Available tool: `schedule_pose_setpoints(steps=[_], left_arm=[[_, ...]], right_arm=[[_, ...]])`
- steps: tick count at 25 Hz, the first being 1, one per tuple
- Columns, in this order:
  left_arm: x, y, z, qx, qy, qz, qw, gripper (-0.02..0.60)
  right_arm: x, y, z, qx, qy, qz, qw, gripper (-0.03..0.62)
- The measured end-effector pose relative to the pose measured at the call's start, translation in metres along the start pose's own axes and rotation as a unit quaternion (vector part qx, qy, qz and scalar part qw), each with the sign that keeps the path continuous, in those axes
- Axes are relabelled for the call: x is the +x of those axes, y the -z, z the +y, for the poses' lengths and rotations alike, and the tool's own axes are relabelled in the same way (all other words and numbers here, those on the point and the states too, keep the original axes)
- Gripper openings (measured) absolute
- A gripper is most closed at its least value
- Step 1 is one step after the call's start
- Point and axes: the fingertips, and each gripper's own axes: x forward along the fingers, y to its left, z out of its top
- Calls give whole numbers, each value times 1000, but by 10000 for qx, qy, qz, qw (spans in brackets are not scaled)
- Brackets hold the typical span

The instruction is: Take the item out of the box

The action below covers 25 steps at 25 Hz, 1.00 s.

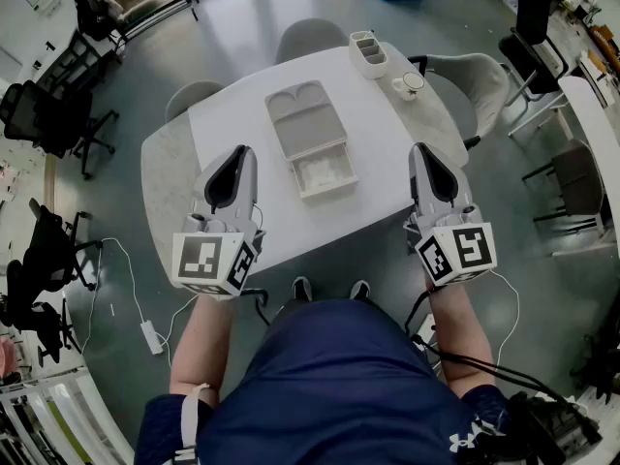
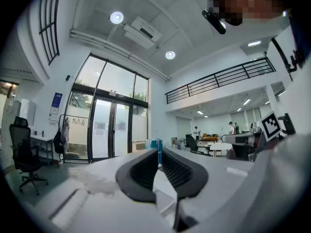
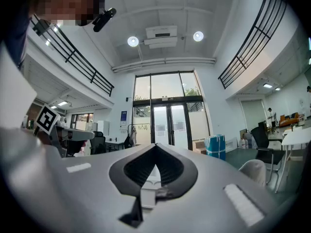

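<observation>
A flat grey box point(image 1: 312, 141) lies open in the middle of the white table point(image 1: 383, 177), its lid folded back on the far side. The near half holds a white item point(image 1: 324, 171). My left gripper point(image 1: 242, 149) hovers over the table's near left part, left of the box. Its jaws are almost together, with only a thin slit in the left gripper view point(image 2: 159, 152) and nothing between them. My right gripper point(image 1: 418, 147) is level with it to the right of the box, with its tips touching point(image 3: 155, 145) and nothing held.
A white compartment holder point(image 1: 368, 54) and a cup point(image 1: 409, 85) stand at the table's far right. Grey chairs point(image 1: 310, 35) point(image 1: 477, 83) point(image 1: 192, 97) ring the table. A power strip with cable point(image 1: 150, 335) lies on the floor to the left.
</observation>
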Motion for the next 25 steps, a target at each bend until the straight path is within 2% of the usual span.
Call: schedule_pose_setpoints(steps=[11, 16, 20, 21, 25], left_arm=[[6, 2, 3, 46, -44, 23, 10000, 25], [20, 17, -2, 29, 90, 159, 9998, 25], [39, 47, -15, 199, 259, 558, 9979, 29], [45, 57, -19, 262, 325, 714, 9966, 48], [72, 107, -34, 525, 580, 1426, 9867, 99]], right_arm=[[5, 4, -3, 26, -53, 10, 10000, 0], [0, 9, -14, 235, -47, 10, 9997, 3], [-7, 20, -30, 310, -31, 164, 9994, 2], [-9, 25, -35, 347, -25, 223, 9991, 3], [-14, 48, -51, 474, -74, 492, 9976, 2]])
